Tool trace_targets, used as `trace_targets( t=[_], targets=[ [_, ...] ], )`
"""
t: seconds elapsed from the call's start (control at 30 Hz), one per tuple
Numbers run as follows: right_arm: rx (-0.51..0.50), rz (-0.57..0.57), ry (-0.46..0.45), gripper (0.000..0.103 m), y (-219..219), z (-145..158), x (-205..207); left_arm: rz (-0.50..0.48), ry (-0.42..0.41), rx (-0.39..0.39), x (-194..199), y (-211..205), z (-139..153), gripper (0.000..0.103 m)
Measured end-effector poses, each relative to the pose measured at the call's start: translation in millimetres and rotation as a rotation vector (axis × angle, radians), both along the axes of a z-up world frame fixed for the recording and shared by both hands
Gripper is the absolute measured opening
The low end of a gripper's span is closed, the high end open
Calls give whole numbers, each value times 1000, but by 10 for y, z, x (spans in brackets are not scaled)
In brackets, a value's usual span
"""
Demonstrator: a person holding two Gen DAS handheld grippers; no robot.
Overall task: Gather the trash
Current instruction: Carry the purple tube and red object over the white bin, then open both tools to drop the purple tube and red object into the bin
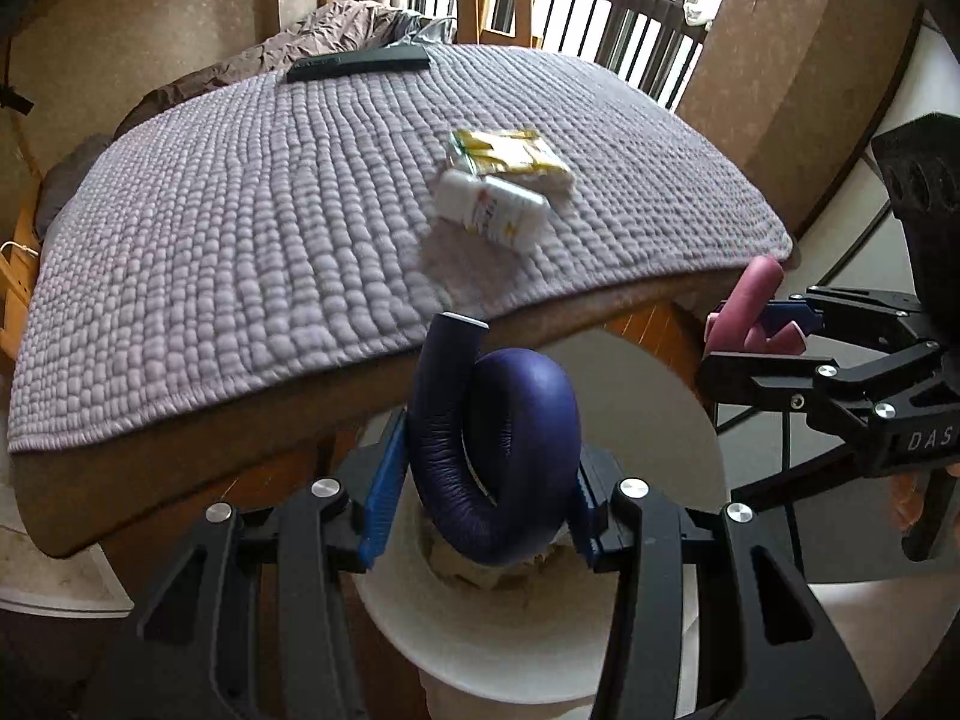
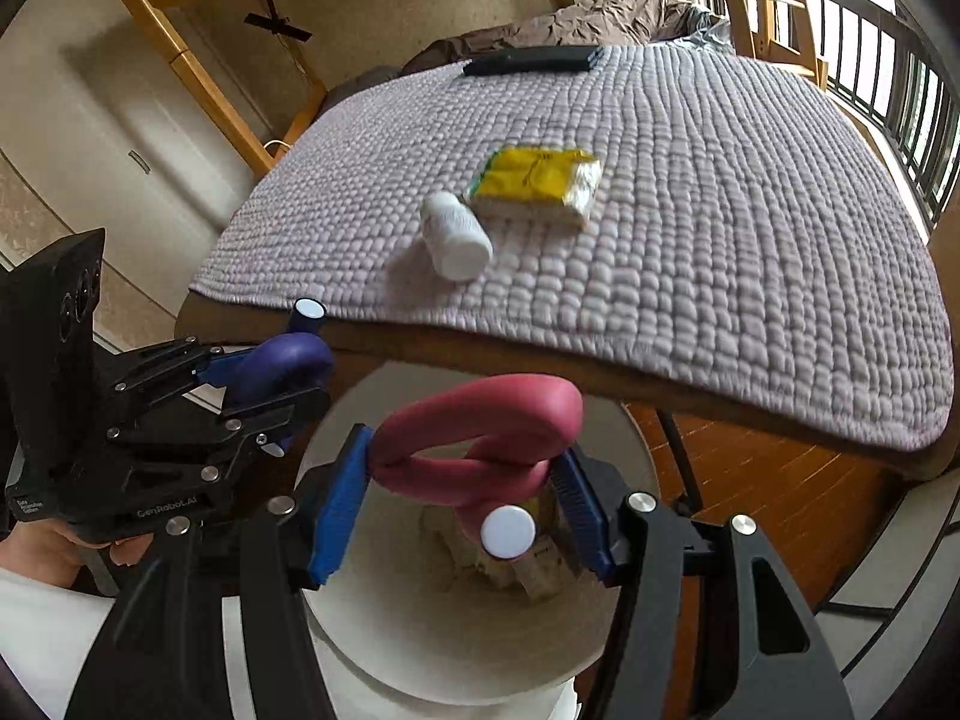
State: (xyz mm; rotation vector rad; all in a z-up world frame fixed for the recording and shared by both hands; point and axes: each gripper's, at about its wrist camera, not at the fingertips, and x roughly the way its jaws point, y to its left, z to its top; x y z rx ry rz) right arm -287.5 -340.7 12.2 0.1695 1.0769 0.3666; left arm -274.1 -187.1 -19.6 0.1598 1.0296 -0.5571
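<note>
Both tools hang over the white bin [image 2: 384, 648] at lower centre: left tool [image 1: 480, 474] pinches the coiled blue tube [image 1: 498, 450], right tool [image 2: 459, 510] the pink tube [image 2: 480, 432]; each load sits directly above the bin mouth.

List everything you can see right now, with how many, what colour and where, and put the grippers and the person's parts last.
Foam tube: one, dark blue, bent, in left gripper above bin.
Foam tube: one, pink, bent, in right gripper above bin.
Bin: one, white, on floor under both grippers, paper scraps inside.
Bottle: one, white, lying on quilt.
Packet: one, yellow, on quilt beside bottle.
Remote: one, black, far end of quilt.
Quilt: one, lilac, covering table.
Left gripper: black, blue pads.
Right gripper: black, blue pads.
Hand: one, holding left gripper.
</note>
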Motion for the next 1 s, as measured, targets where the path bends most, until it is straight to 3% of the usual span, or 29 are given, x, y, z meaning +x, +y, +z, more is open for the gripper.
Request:
trace_targets(
  t=[1.0],
  targets=[
    [-26,-8,161,59,90,-839,-65,-52,108,122,22,-208,-737,48]
  ],
)
